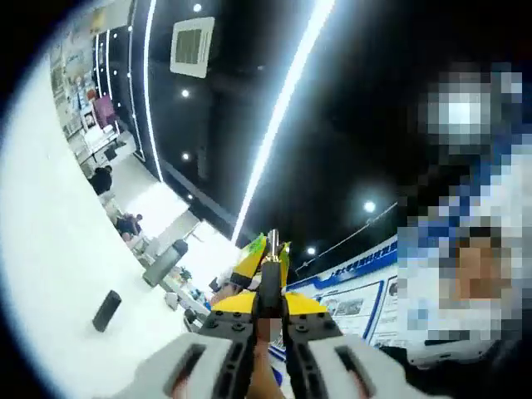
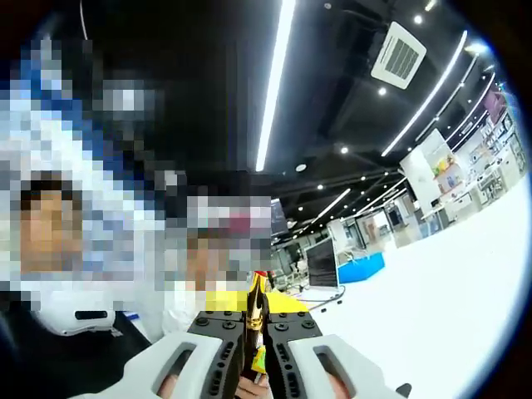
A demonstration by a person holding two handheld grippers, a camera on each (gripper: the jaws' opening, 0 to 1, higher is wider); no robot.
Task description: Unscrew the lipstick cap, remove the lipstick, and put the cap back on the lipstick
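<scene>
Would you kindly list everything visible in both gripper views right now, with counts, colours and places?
lipstick: one, gold and dark, clamped upright between the left gripper's jaws in the left gripper view.
lipstick cap: one, gold and dark, pinched between the right gripper's jaws in the right gripper view.
dark cylinder: one, black, lying on the white surface at lower left of the left gripper view.
ceiling light strips: several, white, across the dark ceiling.
ceiling vent: one per view, white.
left gripper: grey jaws, yellow pads, closed.
right gripper: grey jaws, yellow pads, closed.
</scene>
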